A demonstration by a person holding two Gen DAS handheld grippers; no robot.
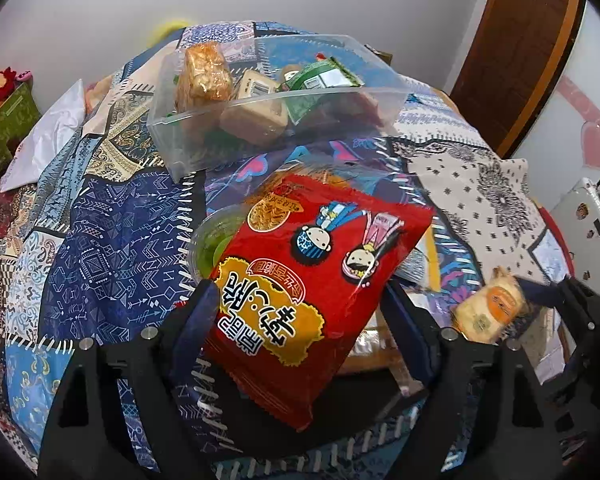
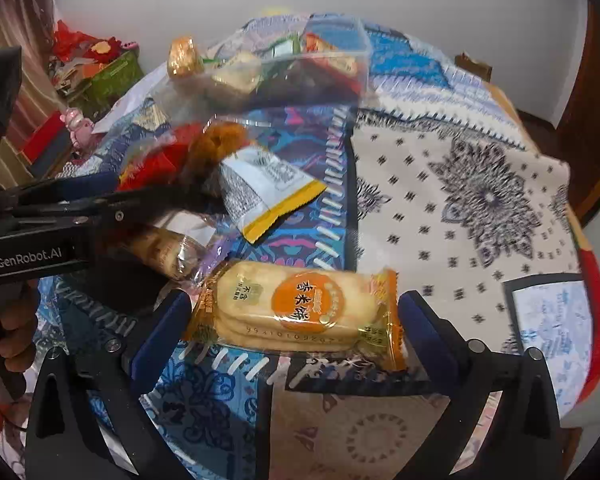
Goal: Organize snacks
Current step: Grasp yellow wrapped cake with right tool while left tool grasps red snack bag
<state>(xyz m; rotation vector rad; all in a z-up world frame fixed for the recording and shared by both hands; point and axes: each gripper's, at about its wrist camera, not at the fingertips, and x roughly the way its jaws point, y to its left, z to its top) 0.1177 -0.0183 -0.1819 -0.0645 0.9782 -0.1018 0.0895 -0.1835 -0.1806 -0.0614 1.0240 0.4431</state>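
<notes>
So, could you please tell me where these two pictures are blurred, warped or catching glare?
Left wrist view: mostly sharp, with fisheye bending of the table edge and dark corners; the red snack packet shows slight sheen, and the rice cracker pack at right is smeared. Right wrist view: the same pack reads clearly, while the clear plastic bin and the patterned tablecloth are motion-blurred.
</notes>
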